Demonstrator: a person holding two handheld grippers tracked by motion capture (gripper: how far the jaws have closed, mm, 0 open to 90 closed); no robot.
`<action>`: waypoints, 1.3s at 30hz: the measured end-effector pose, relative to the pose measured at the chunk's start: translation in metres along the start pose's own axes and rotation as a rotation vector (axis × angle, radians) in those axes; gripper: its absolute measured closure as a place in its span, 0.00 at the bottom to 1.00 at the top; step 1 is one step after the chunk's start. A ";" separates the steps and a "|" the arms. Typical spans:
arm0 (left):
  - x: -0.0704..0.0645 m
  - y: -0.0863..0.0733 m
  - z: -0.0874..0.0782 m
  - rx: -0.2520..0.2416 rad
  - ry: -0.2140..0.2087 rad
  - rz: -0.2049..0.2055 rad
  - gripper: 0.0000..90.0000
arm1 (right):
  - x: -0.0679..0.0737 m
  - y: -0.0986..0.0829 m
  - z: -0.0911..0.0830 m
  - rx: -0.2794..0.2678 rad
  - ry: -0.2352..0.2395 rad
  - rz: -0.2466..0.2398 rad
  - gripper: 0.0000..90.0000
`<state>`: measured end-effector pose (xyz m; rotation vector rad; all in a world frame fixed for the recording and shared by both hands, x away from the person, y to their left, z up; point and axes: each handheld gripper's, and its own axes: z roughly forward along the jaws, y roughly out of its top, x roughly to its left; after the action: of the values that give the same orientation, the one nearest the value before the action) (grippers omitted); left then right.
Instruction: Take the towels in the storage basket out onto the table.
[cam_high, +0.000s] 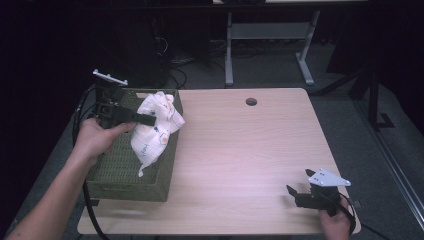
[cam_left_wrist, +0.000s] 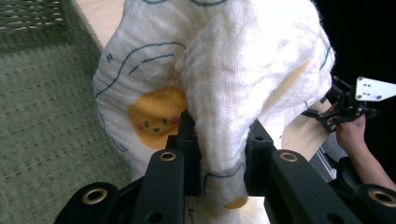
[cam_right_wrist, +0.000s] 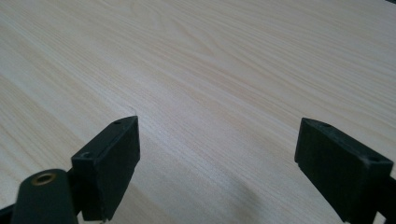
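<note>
Best done by keeping the left gripper clenched on the bunched cloth hanging over the green basket near its right wall, lifting clear of that rim, with the right gripper parked wide open over the table.

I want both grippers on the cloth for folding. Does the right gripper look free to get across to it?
Probably yes: the right gripper is open and holds nothing, and bare table lies between it and the cloth held by the left gripper.
</note>
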<state>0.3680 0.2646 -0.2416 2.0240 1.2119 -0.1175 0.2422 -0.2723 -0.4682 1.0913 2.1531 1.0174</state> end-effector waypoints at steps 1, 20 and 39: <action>-0.001 0.000 0.001 0.002 -0.003 0.002 0.82 | 0.000 0.000 0.000 0.000 0.000 0.000 0.15; -0.028 0.008 0.056 0.064 -0.056 0.043 0.81 | -0.001 0.000 -0.002 -0.009 0.001 0.000 0.15; -0.049 0.014 0.111 0.111 -0.087 0.074 0.80 | 0.000 0.000 -0.003 -0.018 0.005 0.004 0.15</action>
<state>0.3843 0.1541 -0.2915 2.1339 1.0965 -0.2396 0.2401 -0.2736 -0.4660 1.0864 2.1426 1.0404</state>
